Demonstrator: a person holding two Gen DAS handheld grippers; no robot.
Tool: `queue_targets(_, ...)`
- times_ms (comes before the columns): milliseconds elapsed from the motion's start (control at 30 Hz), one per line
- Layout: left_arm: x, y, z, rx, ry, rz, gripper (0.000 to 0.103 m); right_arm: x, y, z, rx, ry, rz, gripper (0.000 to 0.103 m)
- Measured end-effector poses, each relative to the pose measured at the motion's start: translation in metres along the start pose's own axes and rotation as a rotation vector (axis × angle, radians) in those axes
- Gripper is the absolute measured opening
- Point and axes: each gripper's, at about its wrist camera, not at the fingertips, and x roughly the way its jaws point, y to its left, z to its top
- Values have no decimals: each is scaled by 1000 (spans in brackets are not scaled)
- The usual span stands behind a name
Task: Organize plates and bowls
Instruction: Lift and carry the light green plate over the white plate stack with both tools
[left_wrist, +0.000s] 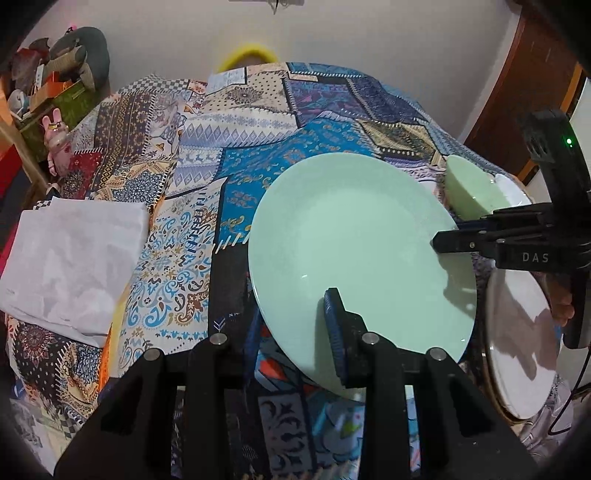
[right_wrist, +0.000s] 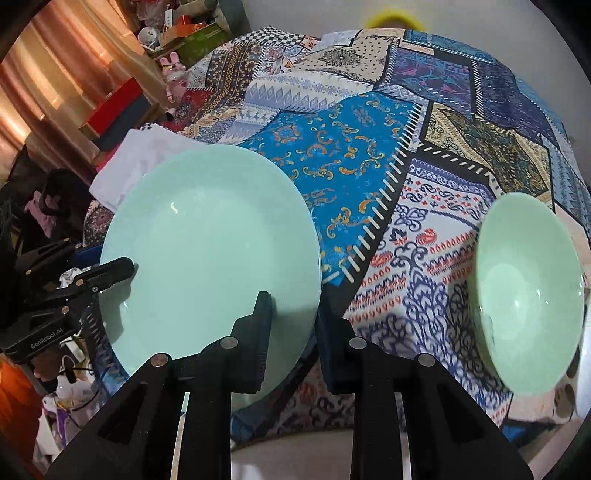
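Mint-green plate (left_wrist: 354, 251) held across the centre of the left wrist view, gripped on two opposite rims; left gripper (left_wrist: 295, 332) pinching the near rim at lower centre, one blue-padded finger on top of the face, the other below and mostly hidden; right gripper (left_wrist: 454, 240) reaching in from the right edge of the frame, pressed onto the far-right rim. Same plate (right_wrist: 207, 251) filling left-centre of the right wrist view, right gripper (right_wrist: 291, 325) astride its lower-right rim, one finger on top, the other beneath; left gripper (right_wrist: 114, 273) entering from the left edge, clamped on the opposite rim. Appears raised off the patchwork cloth (right_wrist: 351, 155), tilted, though contact underneath cannot be told. Green bowl (right_wrist: 528, 291) at right of that view, nothing inside, well apart from the plate, nearer the right gripper. White plate (left_wrist: 521, 343) at lower right of the left view, bare, just beside the green plate's rim; probably the stacking spot, so travel rightward. Folded white cloth (left_wrist: 74, 254) at left.
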Motion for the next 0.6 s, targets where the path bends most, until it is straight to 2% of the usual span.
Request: queue_targets(600, -53, -47, -8, 30, -61, -27, 33, -59, -6, -35, 45, -74, 3, 21)
